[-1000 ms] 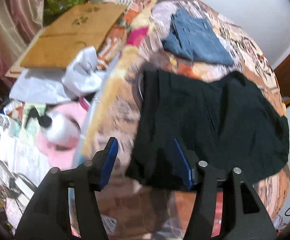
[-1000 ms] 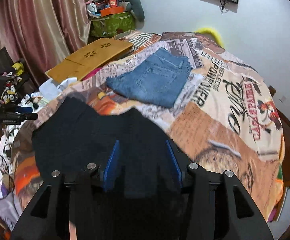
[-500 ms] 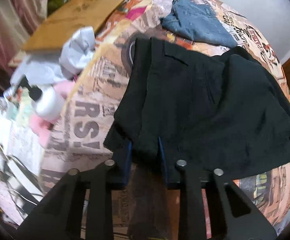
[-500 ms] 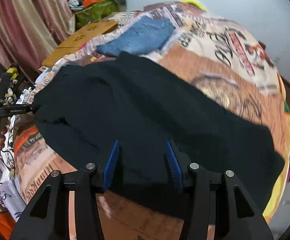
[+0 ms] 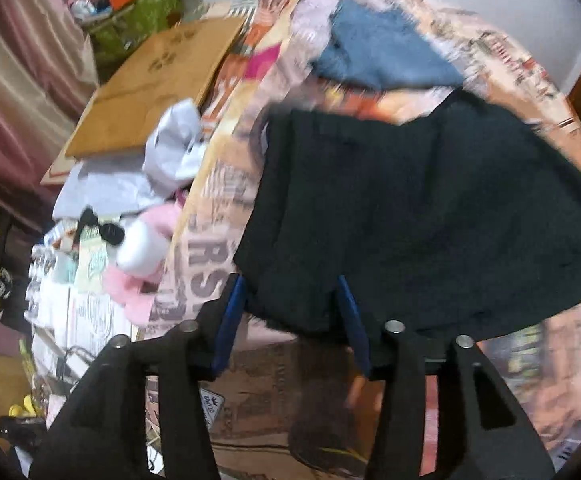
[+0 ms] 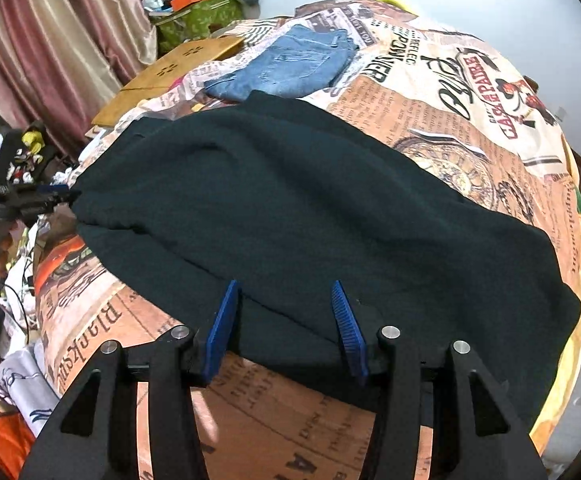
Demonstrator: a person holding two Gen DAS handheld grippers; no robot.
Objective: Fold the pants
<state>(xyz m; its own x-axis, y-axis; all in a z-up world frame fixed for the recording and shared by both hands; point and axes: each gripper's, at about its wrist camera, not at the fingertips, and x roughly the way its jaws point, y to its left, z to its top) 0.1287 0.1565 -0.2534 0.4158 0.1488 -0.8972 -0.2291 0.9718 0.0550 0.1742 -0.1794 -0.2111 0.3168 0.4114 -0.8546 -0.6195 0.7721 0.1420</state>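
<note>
1. since half a second ago, the left gripper (image 5: 292,312) has spread its blue pads again after pinching in, and the right gripper (image 6: 286,320) has widened a little too.
2. both sets of jaws are opening; each straddles the near hem of the black cloth pants (image 6: 310,208), with the fabric edge between the pads but no pad visibly pressing it.
3. the pants lie flat on the newspaper-print bedspread (image 6: 470,128), long axis running across the bed from the left gripper's end to the right gripper's end.
4. the right wrist view shows the whole dark span, sharp, with the left gripper (image 6: 56,196) at its far left corner.
5. the left wrist view is blurred; it shows floor clutter beside the bed, including a white bottle with a black cap (image 5: 138,246).
6. folded blue denim jeans (image 6: 290,66) lie just beyond the pants, and a tan wooden board (image 5: 158,80) lies to their left.
</note>
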